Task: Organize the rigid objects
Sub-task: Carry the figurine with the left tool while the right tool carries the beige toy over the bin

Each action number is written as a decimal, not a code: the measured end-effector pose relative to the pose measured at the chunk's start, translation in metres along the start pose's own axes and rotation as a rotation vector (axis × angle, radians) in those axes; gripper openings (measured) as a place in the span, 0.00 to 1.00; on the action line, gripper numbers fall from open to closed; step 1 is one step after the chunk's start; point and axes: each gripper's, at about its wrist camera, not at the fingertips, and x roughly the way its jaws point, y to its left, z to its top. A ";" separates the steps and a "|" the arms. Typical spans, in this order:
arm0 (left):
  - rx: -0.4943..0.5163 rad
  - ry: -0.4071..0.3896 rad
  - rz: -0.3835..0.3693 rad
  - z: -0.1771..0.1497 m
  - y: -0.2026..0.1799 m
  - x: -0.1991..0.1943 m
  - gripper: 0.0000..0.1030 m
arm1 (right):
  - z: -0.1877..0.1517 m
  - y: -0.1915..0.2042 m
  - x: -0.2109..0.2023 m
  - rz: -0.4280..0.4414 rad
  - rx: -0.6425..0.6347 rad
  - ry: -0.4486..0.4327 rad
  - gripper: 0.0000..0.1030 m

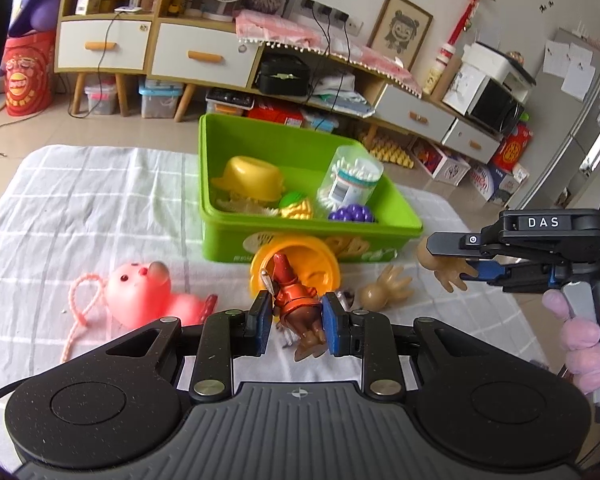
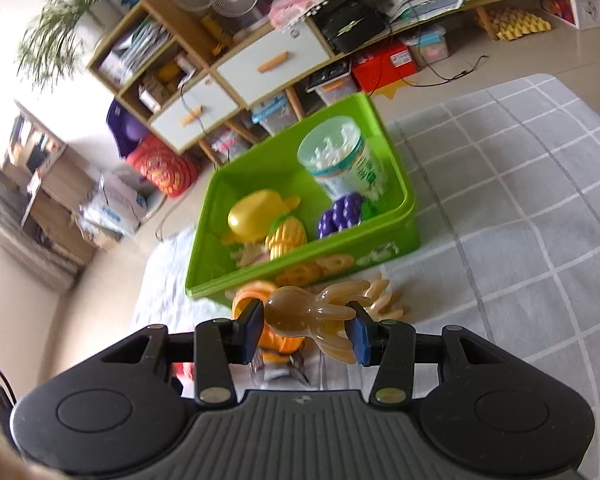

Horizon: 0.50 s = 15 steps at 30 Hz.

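Checked cloth (image 1: 100, 200), figurine (image 1: 296, 304) between left tongs (image 1: 297, 322)

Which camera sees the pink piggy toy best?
The left wrist view: the pink pig toy lies whole on the checked cloth, its face and cord showing. The right wrist view shows only a red-pink sliver behind that gripper, too little to identify.

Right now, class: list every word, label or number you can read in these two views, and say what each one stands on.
"DAS": white letters on the body of the right gripper, seen from the left wrist view.
Print on the front of the green bin: too blurred to read.
Label on the cotton swab jar: too small to read.
Red bag by the cabinet: unreadable.
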 end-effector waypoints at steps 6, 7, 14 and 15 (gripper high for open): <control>-0.051 -0.070 0.013 0.014 0.001 -0.002 0.30 | 0.010 -0.010 -0.003 0.020 0.061 -0.054 0.24; -0.064 -0.083 0.010 0.018 0.002 0.000 0.30 | 0.012 -0.011 -0.003 0.026 0.064 -0.063 0.24; -0.120 -0.133 0.018 0.045 -0.003 0.036 0.30 | 0.026 -0.008 0.014 0.074 0.095 -0.131 0.24; -0.119 -0.147 0.021 0.048 -0.004 0.038 0.30 | 0.028 -0.007 0.018 0.073 0.097 -0.136 0.24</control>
